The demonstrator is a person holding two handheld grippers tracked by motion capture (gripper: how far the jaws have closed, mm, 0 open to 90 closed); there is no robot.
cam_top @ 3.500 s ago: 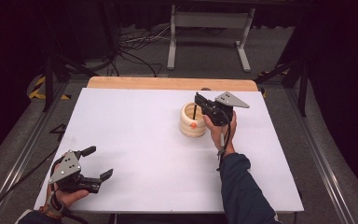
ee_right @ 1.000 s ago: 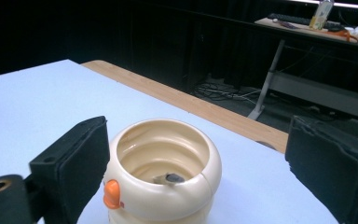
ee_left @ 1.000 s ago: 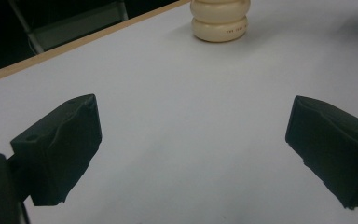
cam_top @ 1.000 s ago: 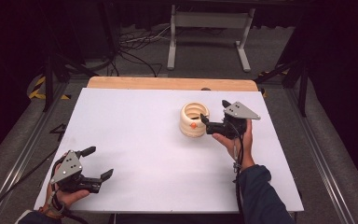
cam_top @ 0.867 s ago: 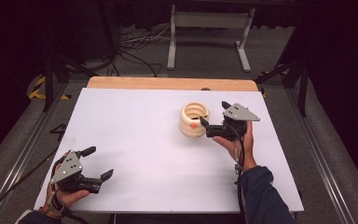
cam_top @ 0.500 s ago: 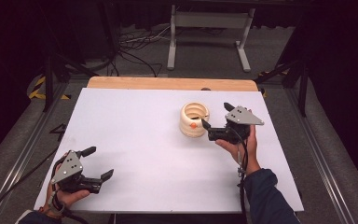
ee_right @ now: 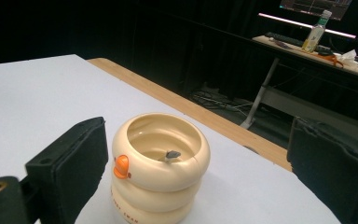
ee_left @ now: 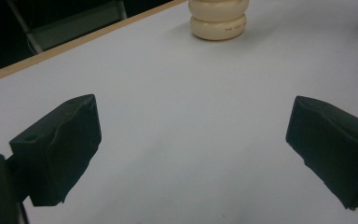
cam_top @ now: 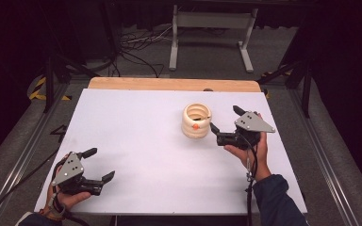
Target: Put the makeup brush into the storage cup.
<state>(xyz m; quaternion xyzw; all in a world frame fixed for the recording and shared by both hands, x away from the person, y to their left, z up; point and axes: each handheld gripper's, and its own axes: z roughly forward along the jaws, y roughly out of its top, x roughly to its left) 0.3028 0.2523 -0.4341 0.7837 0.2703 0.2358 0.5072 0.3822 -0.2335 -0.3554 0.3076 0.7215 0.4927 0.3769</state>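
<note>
The right gripper [cam_top: 225,126] hovers with its jaws spread wide and empty, and the cream ringed cup [ee_right: 160,163] stands upright on the table between and just ahead of them, its orange duck bill facing the left-hand jaw. To grasp it well, I judge the jaws should straddle the upper ring squarely before closing. Beyond the cup the table's wooden edge [ee_right: 191,109] lies near, so little room there. Well apart, the left gripper [cam_top: 95,165] rests spread and empty over bare table.

L gripper [cam_top: 95,165] fingers apart, R gripper [cam_top: 225,118] too
</note>
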